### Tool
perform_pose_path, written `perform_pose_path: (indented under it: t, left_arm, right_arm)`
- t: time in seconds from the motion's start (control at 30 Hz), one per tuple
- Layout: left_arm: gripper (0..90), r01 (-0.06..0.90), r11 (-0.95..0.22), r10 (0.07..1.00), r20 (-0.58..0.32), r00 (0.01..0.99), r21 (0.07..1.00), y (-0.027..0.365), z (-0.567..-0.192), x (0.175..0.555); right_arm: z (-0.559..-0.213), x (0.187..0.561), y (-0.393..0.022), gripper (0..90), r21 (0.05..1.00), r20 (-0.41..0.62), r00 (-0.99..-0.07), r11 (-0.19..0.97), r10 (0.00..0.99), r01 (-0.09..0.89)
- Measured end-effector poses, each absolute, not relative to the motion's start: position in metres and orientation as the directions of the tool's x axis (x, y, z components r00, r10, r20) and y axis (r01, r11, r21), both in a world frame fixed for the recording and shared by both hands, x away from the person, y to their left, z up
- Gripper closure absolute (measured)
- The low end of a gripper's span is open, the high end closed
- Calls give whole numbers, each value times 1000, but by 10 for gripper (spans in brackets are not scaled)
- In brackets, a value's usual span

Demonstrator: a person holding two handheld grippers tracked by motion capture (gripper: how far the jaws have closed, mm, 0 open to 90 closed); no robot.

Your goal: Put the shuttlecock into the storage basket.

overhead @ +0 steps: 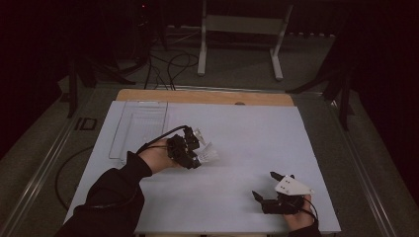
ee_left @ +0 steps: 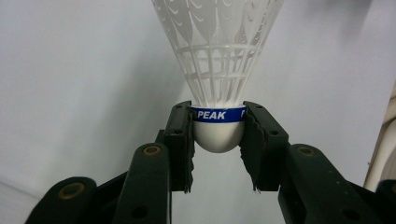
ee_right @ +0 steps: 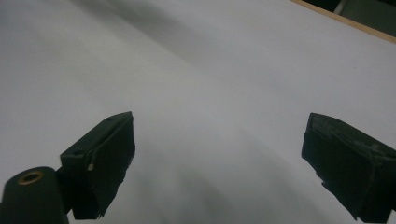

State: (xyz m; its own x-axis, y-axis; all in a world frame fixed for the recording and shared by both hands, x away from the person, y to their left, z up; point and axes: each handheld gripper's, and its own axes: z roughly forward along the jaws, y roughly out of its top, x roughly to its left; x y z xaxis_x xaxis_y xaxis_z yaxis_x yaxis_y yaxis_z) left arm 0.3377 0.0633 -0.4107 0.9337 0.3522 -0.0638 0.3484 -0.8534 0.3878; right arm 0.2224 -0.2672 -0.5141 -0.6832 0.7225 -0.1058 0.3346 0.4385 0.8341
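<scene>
Your left gripper (ee_left: 218, 140) holds the shuttlecock (ee_left: 218, 70) above the white table (overhead: 237, 133)

Its fingers (ee_left: 180, 140) are clamped on the round white tip with the blue band, and the net skirt points away from you. Your right gripper (overhead: 264, 185) rests low near the table's front edge, well apart from it, fingers (ee_right: 105, 158) wide apart with nothing between them

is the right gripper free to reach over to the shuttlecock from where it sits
Probably yes: the right gripper is open and empty, with bare table between it and the shuttlecock, though the left gripper already clamps its base.
</scene>
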Motion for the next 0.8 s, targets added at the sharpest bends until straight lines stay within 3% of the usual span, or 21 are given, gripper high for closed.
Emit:
perform_pose_path:
  t: [0.8]
  left_arm:
    - [659, 382, -832, 400, -42, 916, 403, 100, -377, 334]
  right_arm:
    - [-514, 222, -267, 96, 844, -103, -687, 428, 719, 322]
